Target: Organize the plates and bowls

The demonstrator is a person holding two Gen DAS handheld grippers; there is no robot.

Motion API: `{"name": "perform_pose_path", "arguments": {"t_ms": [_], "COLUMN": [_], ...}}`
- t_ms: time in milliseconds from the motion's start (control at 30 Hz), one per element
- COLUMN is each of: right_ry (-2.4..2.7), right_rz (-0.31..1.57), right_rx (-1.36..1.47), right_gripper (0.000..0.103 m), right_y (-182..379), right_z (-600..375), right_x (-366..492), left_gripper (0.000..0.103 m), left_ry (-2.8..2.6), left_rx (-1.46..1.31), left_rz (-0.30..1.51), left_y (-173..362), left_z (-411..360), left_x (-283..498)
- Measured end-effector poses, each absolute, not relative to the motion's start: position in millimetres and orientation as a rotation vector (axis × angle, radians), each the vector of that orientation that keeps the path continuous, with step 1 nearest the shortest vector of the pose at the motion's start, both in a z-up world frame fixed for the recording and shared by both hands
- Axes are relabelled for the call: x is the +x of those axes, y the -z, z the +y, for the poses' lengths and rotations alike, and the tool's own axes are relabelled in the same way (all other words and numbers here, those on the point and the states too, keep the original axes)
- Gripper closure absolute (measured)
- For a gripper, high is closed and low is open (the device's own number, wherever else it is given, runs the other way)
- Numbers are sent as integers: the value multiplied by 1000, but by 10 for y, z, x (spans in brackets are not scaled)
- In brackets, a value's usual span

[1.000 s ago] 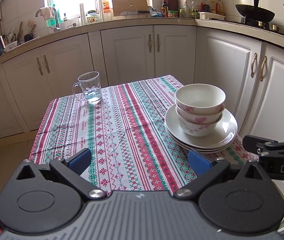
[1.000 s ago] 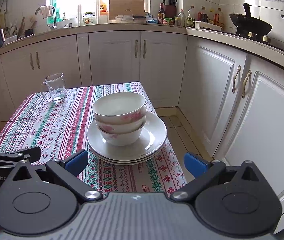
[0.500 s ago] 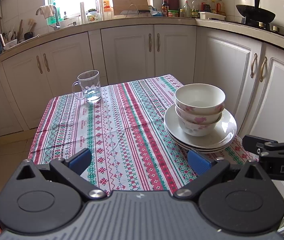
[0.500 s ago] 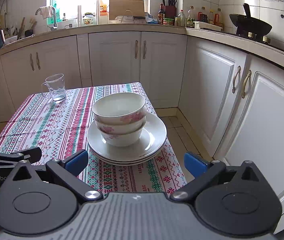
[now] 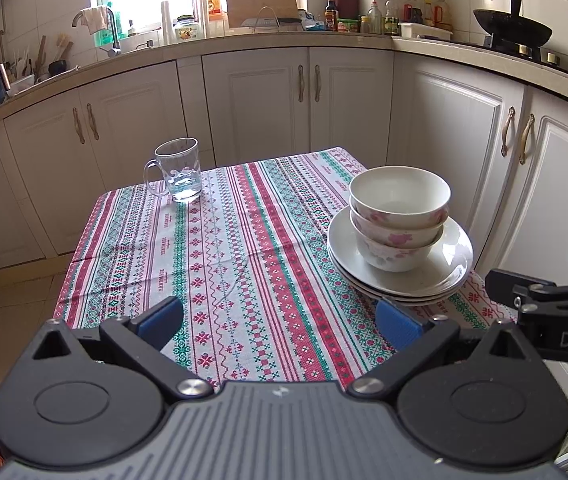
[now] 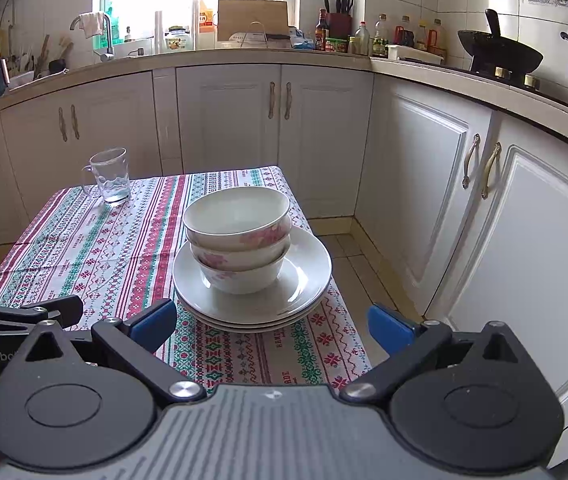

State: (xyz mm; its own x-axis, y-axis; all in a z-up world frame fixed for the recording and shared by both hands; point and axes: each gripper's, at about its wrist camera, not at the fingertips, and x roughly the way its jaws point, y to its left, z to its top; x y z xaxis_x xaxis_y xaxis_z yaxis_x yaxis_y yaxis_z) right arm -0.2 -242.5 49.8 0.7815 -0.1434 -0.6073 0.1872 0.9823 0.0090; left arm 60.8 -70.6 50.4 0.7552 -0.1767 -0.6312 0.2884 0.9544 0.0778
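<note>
Plates (image 6: 304, 296) sit stacked at the bench's (image 5: 219, 264) right near corner, with the bowls (image 6: 237, 236) nested on top of them; judging by that, the sorting looks done or nearly so. A glass mug (image 5: 177, 172) stands well apart at the far left. Your left claw (image 5: 279, 320) and right claw (image 6: 269, 326) both hang wide and empty, short of the stack. Your next move, if any, calls for a careful two-sided lift under the plate rims.

Glass mug (image 5: 175, 171) upright on striped tablecloth (image 5: 219, 264)
</note>
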Motion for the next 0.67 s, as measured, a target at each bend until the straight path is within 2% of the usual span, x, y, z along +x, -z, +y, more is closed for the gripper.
{"name": "perform_pose_path", "arguments": {"t_ms": [667], "right_ry": [179], "right_rz": [638], "right_rx": [60], "right_gripper": [0], "right_y": [-546], "right_z": [-2426], "right_x": [-13], "left_gripper": [1], "left_ry": [255], "left_rx": [170], "left_rz": [666], "left_y": [-533], "left_z": [-702], "left_x": [591]}}
